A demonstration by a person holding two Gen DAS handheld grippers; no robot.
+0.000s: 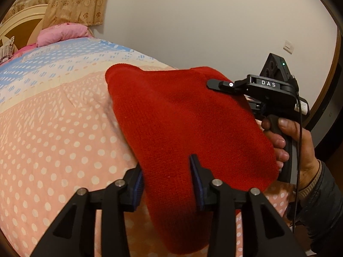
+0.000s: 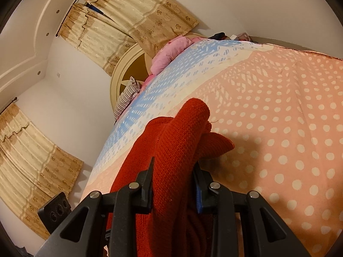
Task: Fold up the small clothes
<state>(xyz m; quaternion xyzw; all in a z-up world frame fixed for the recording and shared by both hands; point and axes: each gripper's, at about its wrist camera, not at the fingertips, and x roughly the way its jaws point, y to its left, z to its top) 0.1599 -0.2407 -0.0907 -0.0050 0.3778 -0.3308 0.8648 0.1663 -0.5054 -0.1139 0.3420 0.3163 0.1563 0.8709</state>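
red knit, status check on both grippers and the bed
Right gripper clamped on red knit. Left gripper jaws astride its edge, grip unclear. Polka-dot bedspread below, nothing blocking.

The right hand-held gripper (image 2: 174, 184) clamps a bunched red knit garment (image 2: 182, 128) above the polka-dot bed (image 2: 289, 117), near its left edge.

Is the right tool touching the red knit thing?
Touching. The right wrist view shows the red knit garment bunched tightly between both fingers of the right tool, with no gap.
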